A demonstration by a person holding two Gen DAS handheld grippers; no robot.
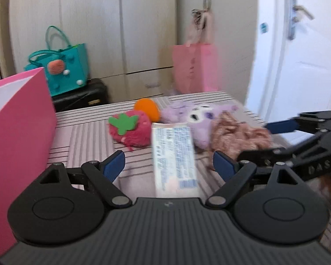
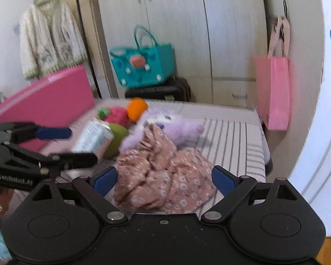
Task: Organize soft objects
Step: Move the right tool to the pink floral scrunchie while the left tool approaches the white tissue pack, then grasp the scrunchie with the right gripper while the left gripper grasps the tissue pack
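On the striped table lie a white tissue pack [image 1: 174, 159], a red strawberry plush [image 1: 130, 130], an orange plush ball [image 1: 147, 108], a purple plush [image 1: 198, 119] and a crumpled pink floral cloth [image 1: 236, 137]. My left gripper [image 1: 168, 165] is open, its fingers either side of the tissue pack. My right gripper [image 2: 164, 178] is open around the floral cloth [image 2: 165, 176]. The right wrist view also shows the tissue pack [image 2: 92, 138], a green plush [image 2: 118, 139], the strawberry [image 2: 115, 114], the orange ball [image 2: 136, 108] and the purple plush [image 2: 172, 125]. Each gripper shows in the other's view.
An open pink box [image 1: 15, 137] stands at the table's left. A teal bag [image 1: 66, 70] sits on a black case behind. A pink paper bag [image 1: 194, 70] hangs at the back right. The table's right edge [image 2: 263, 154] is near the door.
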